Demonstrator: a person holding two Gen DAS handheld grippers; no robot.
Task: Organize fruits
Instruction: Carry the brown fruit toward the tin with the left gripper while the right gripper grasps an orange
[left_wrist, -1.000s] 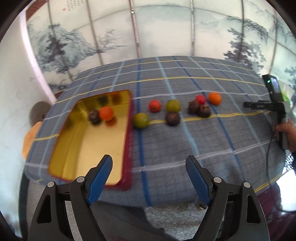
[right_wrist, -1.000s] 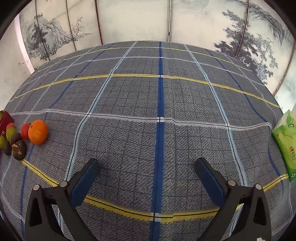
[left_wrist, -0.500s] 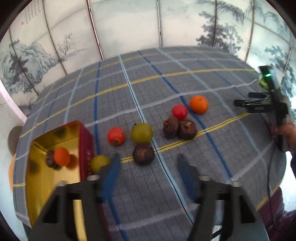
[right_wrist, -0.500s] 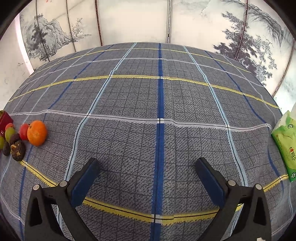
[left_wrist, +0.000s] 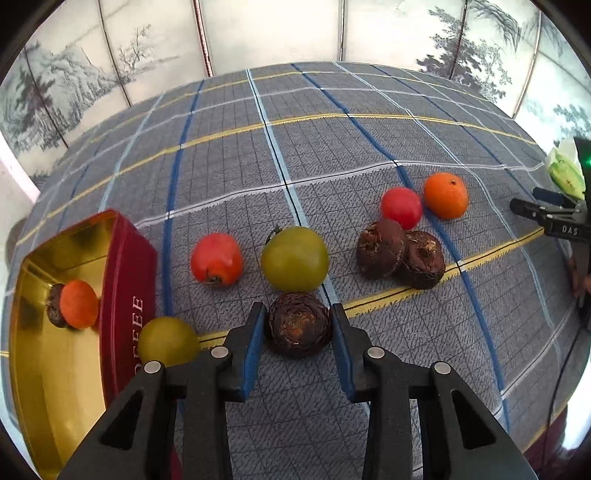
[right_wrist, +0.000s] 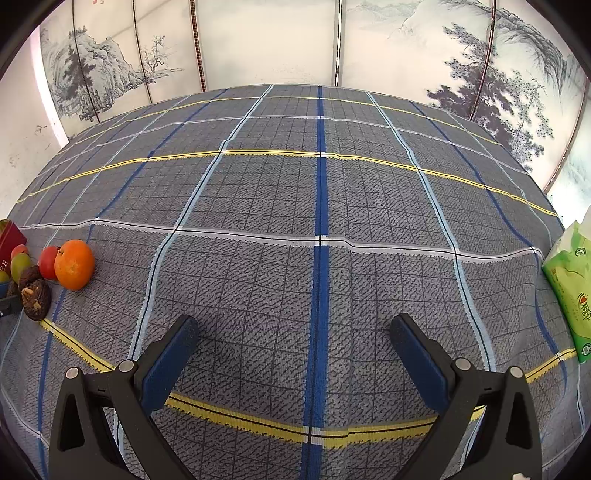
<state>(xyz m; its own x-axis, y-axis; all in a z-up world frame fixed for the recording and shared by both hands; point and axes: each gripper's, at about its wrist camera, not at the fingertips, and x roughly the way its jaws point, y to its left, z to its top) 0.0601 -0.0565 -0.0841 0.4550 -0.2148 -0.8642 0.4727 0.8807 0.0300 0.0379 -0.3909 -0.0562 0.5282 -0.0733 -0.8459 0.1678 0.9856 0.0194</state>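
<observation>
Left gripper (left_wrist: 298, 334) is closing around a dark brown fruit (left_wrist: 298, 329) lying on the plaid tablecloth (left_wrist: 369, 147), near the middle of the left wrist view. The blue pads are standing just at the fruit's left and right sides; firm pressing cannot be confirmed from this view.

Just beyond that fruit a green fruit (left_wrist: 294, 258) is sitting, with a red fruit (left_wrist: 216, 258) to its left. Farther right, two more dark brown fruits (left_wrist: 400, 253) are touching each other, and behind them a small red fruit (left_wrist: 401, 207) is sitting beside an orange (left_wrist: 446, 195).

At the left, a red tin (left_wrist: 127, 280) with a gold interior is holding an orange fruit (left_wrist: 78, 303) resting against a dark one. A yellow-green fruit (left_wrist: 168, 341) is lying just outside the tin's right wall, next to the left finger.

Right gripper (right_wrist: 295, 343) is hovering over bare cloth with jaws standing wide apart and nothing between them. In its view a green tissue pack (right_wrist: 570, 284) is sitting at the far right edge.
</observation>
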